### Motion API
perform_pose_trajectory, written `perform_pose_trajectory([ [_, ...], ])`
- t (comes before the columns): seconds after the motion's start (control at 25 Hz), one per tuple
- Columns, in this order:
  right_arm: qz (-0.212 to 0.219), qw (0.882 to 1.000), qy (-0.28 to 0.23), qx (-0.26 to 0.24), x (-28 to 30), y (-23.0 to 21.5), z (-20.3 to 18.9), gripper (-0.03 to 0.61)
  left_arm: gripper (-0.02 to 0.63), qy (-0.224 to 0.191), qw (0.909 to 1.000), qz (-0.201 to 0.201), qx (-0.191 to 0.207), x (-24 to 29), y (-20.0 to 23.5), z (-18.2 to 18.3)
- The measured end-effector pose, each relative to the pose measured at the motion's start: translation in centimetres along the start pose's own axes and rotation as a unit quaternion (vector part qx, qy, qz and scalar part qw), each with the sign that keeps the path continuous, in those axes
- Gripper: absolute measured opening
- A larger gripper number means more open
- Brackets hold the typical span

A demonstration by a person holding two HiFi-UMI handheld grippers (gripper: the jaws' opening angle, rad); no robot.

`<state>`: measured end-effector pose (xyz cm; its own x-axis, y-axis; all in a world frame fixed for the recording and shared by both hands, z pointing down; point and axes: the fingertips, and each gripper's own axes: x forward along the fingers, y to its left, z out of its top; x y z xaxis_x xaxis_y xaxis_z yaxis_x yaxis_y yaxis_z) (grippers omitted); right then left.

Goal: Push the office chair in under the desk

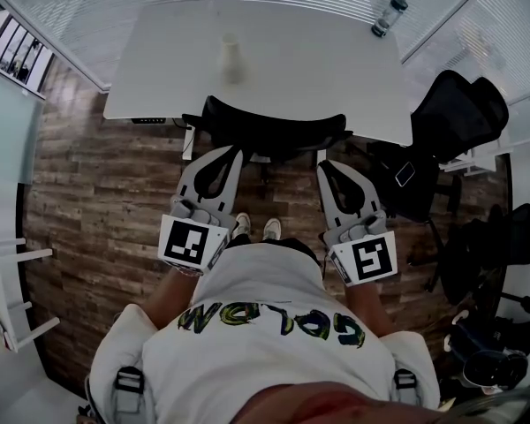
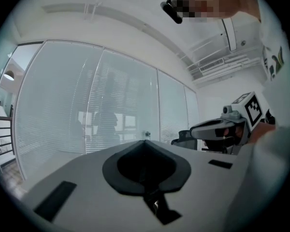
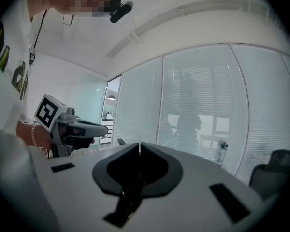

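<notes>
Wood floor [image 1: 97,175] below you, and the white desk [image 1: 291,69] filled the far side of the room as you looked down. The black office chair [image 1: 274,131] sat at the desk's near edge. Its seat looked largely tucked under already, and its curved backrest stood just proud of the desk edge, facing you.

Your left gripper [image 1: 232,152] and right gripper [image 1: 323,167] both pointed at the desk, one toward each end of the backrest. Each had its jaws clenched together with nothing between them. From above I couldn't tell whether the tips were on the backrest or just short of it.

Here was the danger as I read it: closed tips made narrow pushing points against a rounded back. If you had leaned in harder on one side, the chair would likely have swivelled and gone in crooked, and an armrest could have caught the desk edge. A tip might also have skidded off the curve and jabbed toward the desk.

A hard shove carried its own risk. The bottle [image 1: 389,14] stood near the desk's far right corner, and a knock through the desk could have tipped it. A second chair [image 1: 455,113] crowded the desk's right end, so any drift that way would have tangled the two.
</notes>
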<state>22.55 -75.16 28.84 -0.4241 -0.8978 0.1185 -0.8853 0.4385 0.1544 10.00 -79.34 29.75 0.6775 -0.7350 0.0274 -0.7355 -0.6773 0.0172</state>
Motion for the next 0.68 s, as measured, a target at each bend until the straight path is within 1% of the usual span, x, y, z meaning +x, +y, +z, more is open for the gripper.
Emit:
perform_pose_trajectory([
  [0.68,0.001,1.000,-0.004,-0.002,-0.02,-0.35,0.44,0.021,0.011,-0.004,1.0000,0.000,0.000,0.02,-0.88,0.44],
])
